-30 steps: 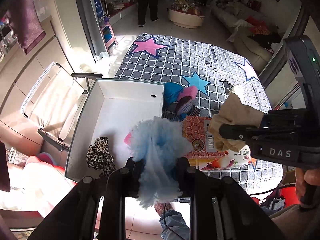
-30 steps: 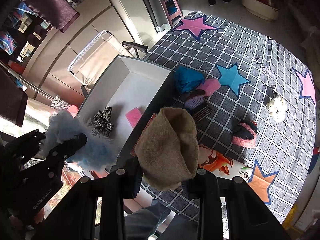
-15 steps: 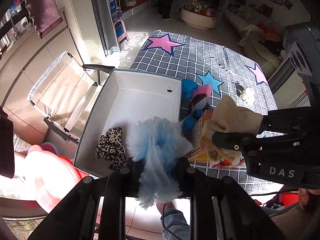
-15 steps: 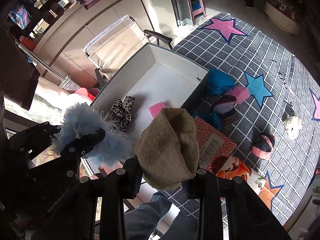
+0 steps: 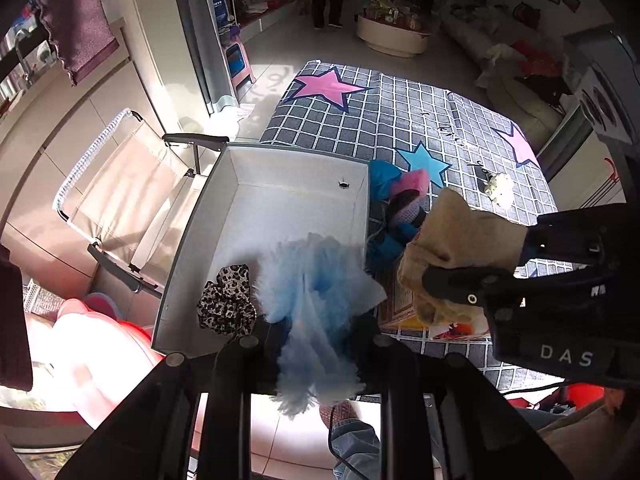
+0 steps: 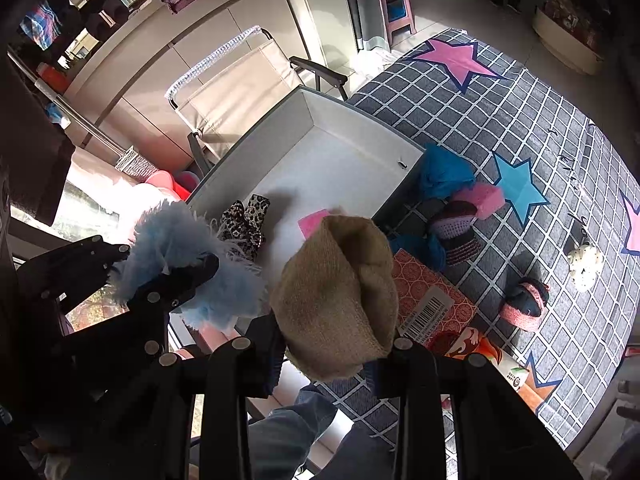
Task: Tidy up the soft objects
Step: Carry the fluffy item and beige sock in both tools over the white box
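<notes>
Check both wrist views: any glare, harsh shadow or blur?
Left wrist: sunlight blows out the floor at lower left, white box half in shadow, fluffy blue item soft-edged. Right wrist: window area at left overexposed, corners vignetted, tan knit piece sharp.

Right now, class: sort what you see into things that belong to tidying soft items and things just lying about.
Part of the job:
fluffy blue piece in left claw
tan knitted piece in right claw
white box
leopard scrunchie

Just lying about:
orange carton
folding chair
</notes>
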`<state>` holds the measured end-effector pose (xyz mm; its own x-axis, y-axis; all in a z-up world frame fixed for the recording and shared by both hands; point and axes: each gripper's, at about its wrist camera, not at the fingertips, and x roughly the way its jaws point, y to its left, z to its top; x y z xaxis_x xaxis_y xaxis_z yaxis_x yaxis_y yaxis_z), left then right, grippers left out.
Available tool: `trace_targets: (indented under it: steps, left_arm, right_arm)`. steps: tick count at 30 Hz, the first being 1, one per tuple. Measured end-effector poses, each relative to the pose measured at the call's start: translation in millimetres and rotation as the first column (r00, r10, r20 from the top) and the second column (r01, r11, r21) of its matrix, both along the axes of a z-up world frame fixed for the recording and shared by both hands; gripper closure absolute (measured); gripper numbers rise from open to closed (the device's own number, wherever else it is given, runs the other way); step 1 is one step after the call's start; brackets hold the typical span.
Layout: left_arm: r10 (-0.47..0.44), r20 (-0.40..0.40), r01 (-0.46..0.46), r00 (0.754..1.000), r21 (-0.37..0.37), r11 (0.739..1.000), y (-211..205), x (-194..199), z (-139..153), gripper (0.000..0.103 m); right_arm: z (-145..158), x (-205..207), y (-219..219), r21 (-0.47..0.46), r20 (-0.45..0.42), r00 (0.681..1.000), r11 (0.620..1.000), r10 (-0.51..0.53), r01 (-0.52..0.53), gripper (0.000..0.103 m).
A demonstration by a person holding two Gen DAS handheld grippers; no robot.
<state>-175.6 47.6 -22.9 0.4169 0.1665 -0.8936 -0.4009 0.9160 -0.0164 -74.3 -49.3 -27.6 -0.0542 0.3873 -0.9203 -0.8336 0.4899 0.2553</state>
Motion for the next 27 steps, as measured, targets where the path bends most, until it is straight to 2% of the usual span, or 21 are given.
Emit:
trace_targets:
  steps: [17,27]
  left_arm:
    - [-0.068,-0.012,0.068,0.998,0.026,0.997,9,12,-2,0.08]
    - [-0.054,-0.019,0.055,0.998,0.031,0.998,20,18,-5,0.08]
  right_arm:
    - [1,14,13,0.006,0.006,0.999,0.999,-0.052,0.052,0.07]
    - [1,21,20,0.001,0.001,0.998,0.998,-0.062,0.062,0.07]
